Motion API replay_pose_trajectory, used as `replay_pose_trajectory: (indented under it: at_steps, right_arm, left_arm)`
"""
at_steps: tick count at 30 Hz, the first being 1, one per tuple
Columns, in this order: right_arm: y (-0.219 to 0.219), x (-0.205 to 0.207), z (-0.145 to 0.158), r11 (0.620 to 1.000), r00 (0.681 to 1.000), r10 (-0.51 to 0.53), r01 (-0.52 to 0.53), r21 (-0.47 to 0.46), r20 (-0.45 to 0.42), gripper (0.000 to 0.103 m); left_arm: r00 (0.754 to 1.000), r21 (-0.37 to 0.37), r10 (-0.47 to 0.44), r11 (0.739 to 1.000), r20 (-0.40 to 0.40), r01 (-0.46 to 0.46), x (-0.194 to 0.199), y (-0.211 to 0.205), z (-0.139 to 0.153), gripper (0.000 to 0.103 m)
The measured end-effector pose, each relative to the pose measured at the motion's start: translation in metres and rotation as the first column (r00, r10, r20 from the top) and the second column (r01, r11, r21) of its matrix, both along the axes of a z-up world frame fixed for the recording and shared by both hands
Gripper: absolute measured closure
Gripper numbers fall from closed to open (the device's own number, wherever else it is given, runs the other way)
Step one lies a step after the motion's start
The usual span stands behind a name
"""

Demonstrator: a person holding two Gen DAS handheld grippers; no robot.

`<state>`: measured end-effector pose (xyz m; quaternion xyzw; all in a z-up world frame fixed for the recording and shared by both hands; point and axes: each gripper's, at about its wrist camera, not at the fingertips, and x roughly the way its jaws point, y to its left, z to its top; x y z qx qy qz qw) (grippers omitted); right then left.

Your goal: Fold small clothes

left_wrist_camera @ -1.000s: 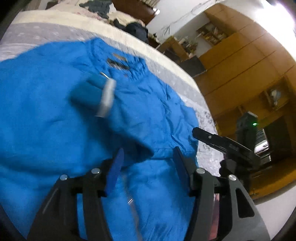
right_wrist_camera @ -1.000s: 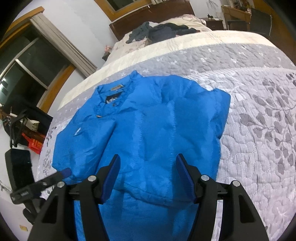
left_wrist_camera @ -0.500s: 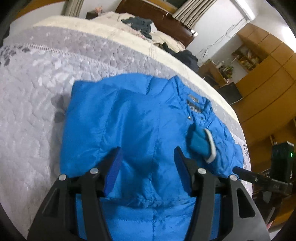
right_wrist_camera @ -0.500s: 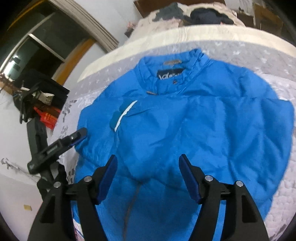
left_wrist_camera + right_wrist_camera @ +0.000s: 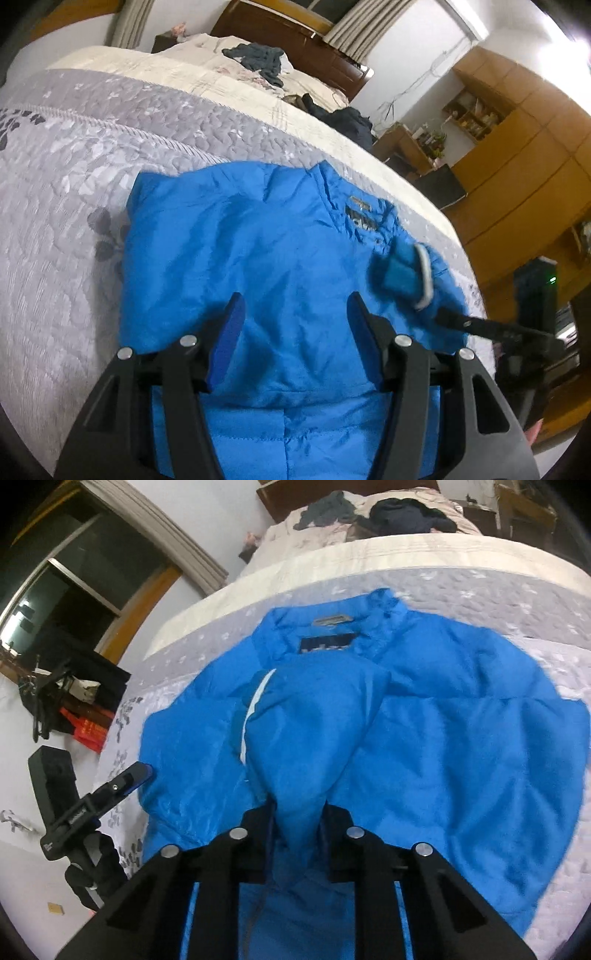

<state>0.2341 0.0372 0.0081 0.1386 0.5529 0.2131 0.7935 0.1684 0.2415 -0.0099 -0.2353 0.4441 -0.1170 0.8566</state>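
Note:
A blue padded jacket [image 5: 258, 258] lies front up on the grey quilted bed [image 5: 74, 184], collar toward the pillows. My left gripper [image 5: 295, 325] hovers open over its lower middle, nothing between the blue pads. In the right wrist view my right gripper [image 5: 297, 812] is shut on a bunched sleeve [image 5: 310, 738], held over the jacket [image 5: 461, 738] front; the white-edged cuff [image 5: 258, 701] points at the collar. The left view shows that cuff [image 5: 402, 278] raised at the jacket's right side, with the right gripper [image 5: 480, 328] behind it. The left gripper [image 5: 110, 786] shows beside the bed edge.
Dark clothes [image 5: 258, 59] are heaped near the wooden headboard [image 5: 295, 33]. Wooden cabinets [image 5: 517, 166] and a black device with a green light [image 5: 535, 288] stand right of the bed. A window [image 5: 74, 590] and bags [image 5: 74, 690] are on the other side.
My right gripper has shut on the sleeve and drawn it up over the jacket front. The left gripper has swung back from the sleeve to the jacket's lower middle and stays open.

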Motion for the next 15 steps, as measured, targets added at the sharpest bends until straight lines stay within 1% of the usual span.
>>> replay_pose_trajectory:
  at_steps: [2,4,6,8,11,12,13,15]
  right_arm:
    - [-0.007,0.003,-0.010,1.000,0.999,-0.017,0.016,-0.012,-0.033,0.085]
    - [-0.012,0.008,-0.024,0.999,0.997,-0.030,0.028,-0.017,-0.067,0.083]
    - [-0.013,0.012,-0.033,0.999,0.995,-0.036,0.035,-0.012,-0.089,0.080]
    - [-0.014,0.012,-0.038,0.999,0.995,-0.036,0.034,-0.018,-0.093,0.076]
    - [-0.011,0.009,-0.037,0.998,0.996,-0.025,0.019,-0.063,-0.083,0.067]
    - [-0.011,0.007,-0.033,0.996,0.997,-0.022,0.016,-0.084,-0.073,0.061]
    - [-0.011,0.005,-0.029,0.995,0.998,-0.025,0.019,-0.098,-0.061,0.059]
    - [-0.013,-0.002,-0.012,0.990,0.999,-0.035,0.033,-0.141,-0.008,0.059]
  left_arm:
    - [1.000,0.003,-0.011,1.000,-0.013,0.011,0.003,-0.004,-0.006,0.047]
    - [0.999,0.023,-0.019,1.000,-0.026,0.020,0.008,-0.009,-0.013,0.047]
    - [0.999,0.048,-0.024,0.999,-0.028,0.025,0.010,-0.012,-0.019,0.047]
    - [0.999,0.051,-0.026,0.998,-0.032,0.028,0.012,-0.011,-0.024,0.046]
    - [0.999,0.040,-0.026,0.999,-0.041,0.028,0.014,-0.009,-0.030,0.046]
    - [0.999,0.047,-0.028,0.998,-0.040,0.030,0.014,-0.009,-0.031,0.046]
    - [0.999,0.052,-0.029,0.998,-0.039,0.031,0.013,-0.009,-0.030,0.046]
    - [0.999,0.048,-0.024,0.999,-0.045,0.026,0.012,-0.009,-0.027,0.046]
